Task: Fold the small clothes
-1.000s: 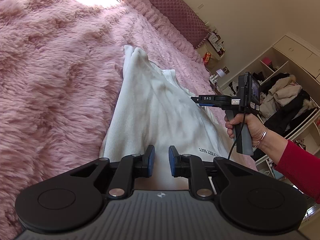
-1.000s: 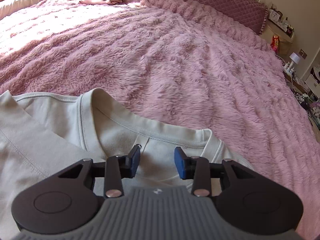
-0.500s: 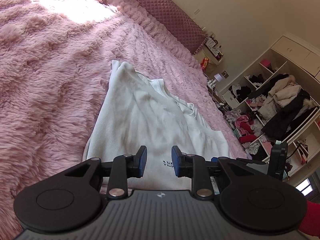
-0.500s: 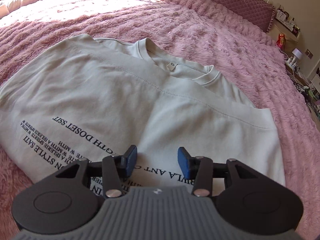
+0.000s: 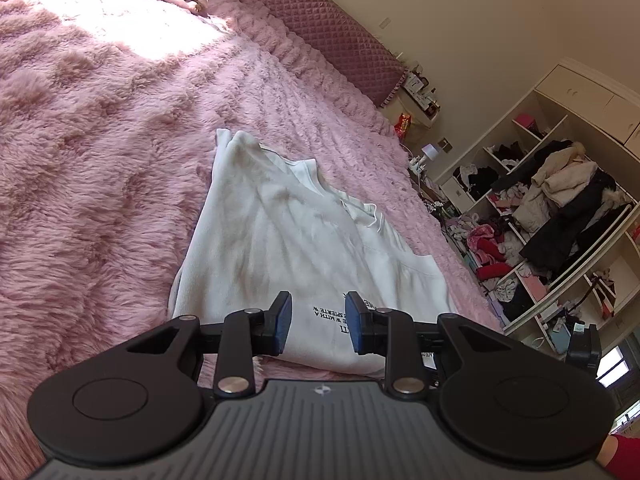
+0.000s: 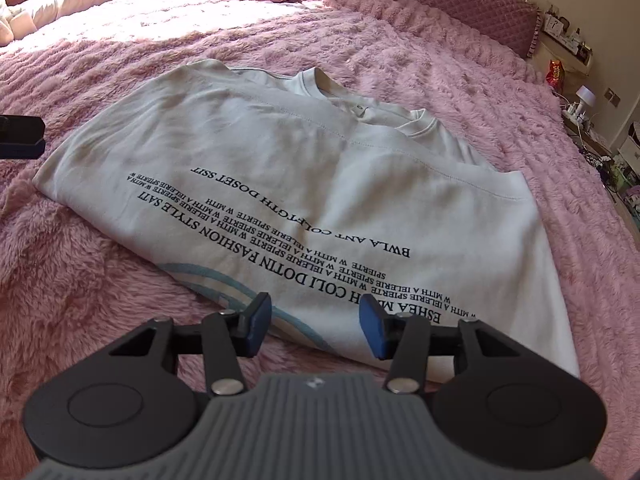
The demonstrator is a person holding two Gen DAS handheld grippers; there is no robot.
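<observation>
White cotton, a printed T-shirt (image 6: 304,184) lies flat on the pink fleece blanket (image 6: 400,32), its sides seemingly already turned in so it forms a long panel, with the neckline at the far end and the lettered, folded bottom edge nearest the tools. The right gripper (image 6: 315,322) hovers just above that near edge, jaws spread wide with nothing between them; the left gripper (image 5: 318,322) hangs over the shirt's near left corner, likewise parted and empty. Judging by this layout, the step in hand is taking the near edge to fold it up toward the collar. To do that well, each tool should drop onto its own corner of the near edge, one blue pad sliding under all the layers and not only the top sheet, then close firmly before lifting. Both corners ought to rise together and travel level toward the neckline, so the crease runs straight across the print. The plush pile may drag at the cloth, so a clean lift beats a slide.
</observation>
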